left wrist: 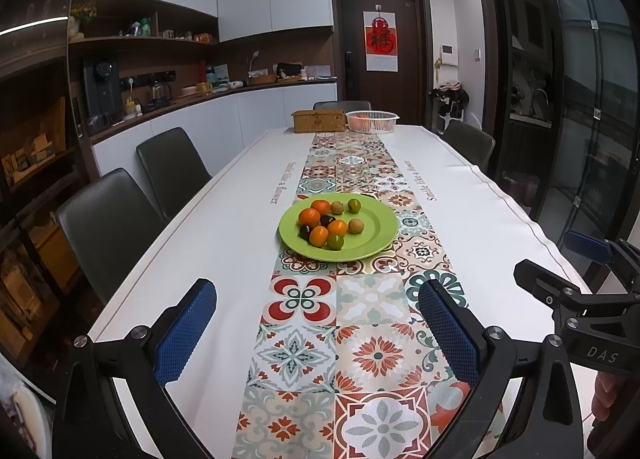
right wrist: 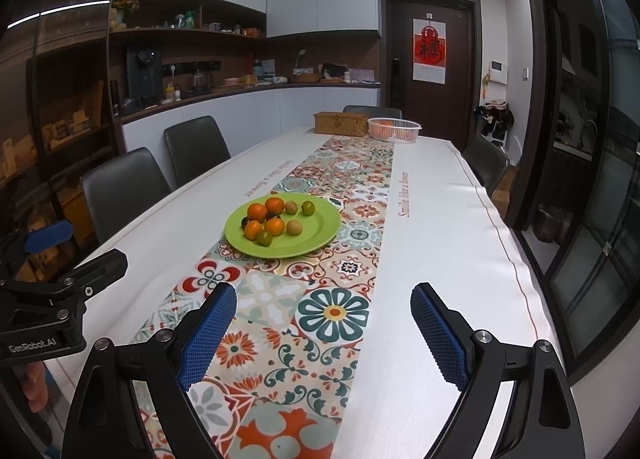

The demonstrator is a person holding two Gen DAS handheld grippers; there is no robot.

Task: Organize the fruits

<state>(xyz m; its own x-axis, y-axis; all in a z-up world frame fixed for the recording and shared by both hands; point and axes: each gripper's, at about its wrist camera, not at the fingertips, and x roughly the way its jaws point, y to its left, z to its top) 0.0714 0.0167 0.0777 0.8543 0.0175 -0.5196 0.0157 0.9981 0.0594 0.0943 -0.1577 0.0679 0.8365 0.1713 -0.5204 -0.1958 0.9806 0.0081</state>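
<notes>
Both grippers, left [left wrist: 316, 333] & right [right wrist: 324, 333], spread wide w/ nothing held; white basket's [left wrist: 372, 121] contents hard to ID.

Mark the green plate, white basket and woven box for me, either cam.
green plate [left wrist: 372, 235]: left wrist view, bare right part of the plate.
white basket [left wrist: 374, 124]: left wrist view, front slatted wall.
woven box [right wrist: 340, 125]: right wrist view, front face.
</notes>
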